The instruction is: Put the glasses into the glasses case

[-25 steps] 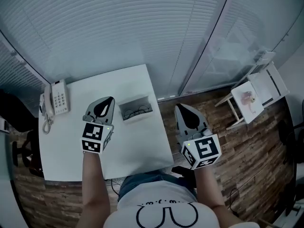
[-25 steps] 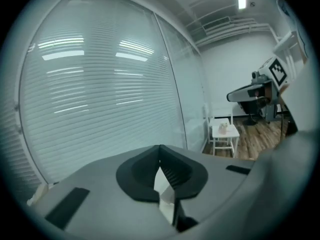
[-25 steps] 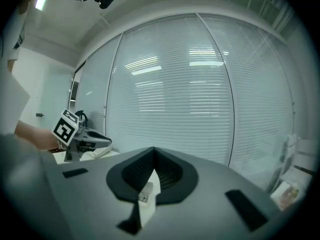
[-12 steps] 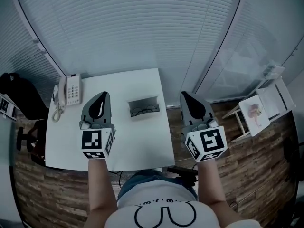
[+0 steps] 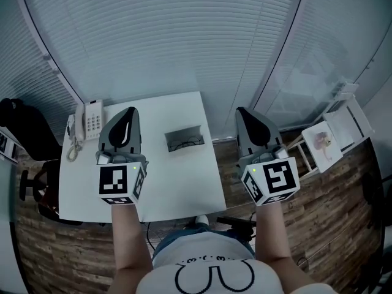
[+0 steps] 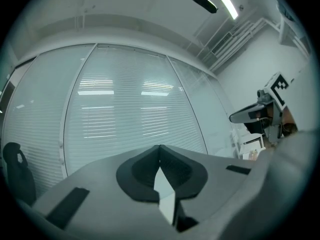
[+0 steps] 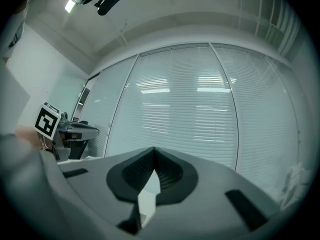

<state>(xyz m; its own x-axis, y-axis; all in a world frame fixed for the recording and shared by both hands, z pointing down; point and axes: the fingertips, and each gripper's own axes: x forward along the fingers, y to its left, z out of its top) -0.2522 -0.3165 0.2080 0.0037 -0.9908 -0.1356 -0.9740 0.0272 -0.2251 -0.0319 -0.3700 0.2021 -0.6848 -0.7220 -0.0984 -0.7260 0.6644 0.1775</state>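
Left claw (image 5: 125,116): was closed and empty, above the desk (image 5: 177,188).
Right claw (image 5: 250,120): was closed, empty too.
Glasses (image 5: 184,143): lay inside the open glasses case (image 5: 185,130).
Handling: probably light and fragile; better gripped at the frame, not the lenses.

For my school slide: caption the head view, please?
Left gripper and right gripper hover shut; glasses lie in the open case.
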